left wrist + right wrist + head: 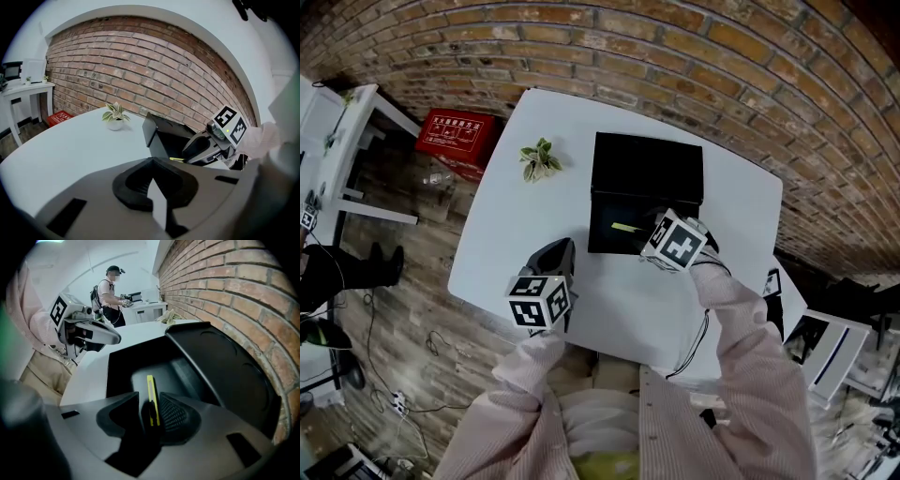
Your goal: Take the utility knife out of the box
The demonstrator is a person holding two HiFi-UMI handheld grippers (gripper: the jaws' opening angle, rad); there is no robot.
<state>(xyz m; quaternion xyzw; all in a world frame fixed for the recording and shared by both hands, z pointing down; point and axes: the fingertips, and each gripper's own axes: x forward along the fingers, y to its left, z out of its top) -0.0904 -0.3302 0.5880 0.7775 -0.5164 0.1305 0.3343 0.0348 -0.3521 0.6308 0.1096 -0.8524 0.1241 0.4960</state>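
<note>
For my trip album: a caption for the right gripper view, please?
Open tongs straddle a yellow utility knife lying inside the black box.

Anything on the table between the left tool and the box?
Nothing. The head view shows only bare table between the left tool and the box.

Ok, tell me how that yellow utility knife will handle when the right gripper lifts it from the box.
The utility knife looks thin, straight and rigid, so it probably stays stiff and feels light. Its smooth, narrow body, between the jaws of the right gripper, could pivot or slip if gripped off-centre. Its flat sides make rolling unlikely.
</note>
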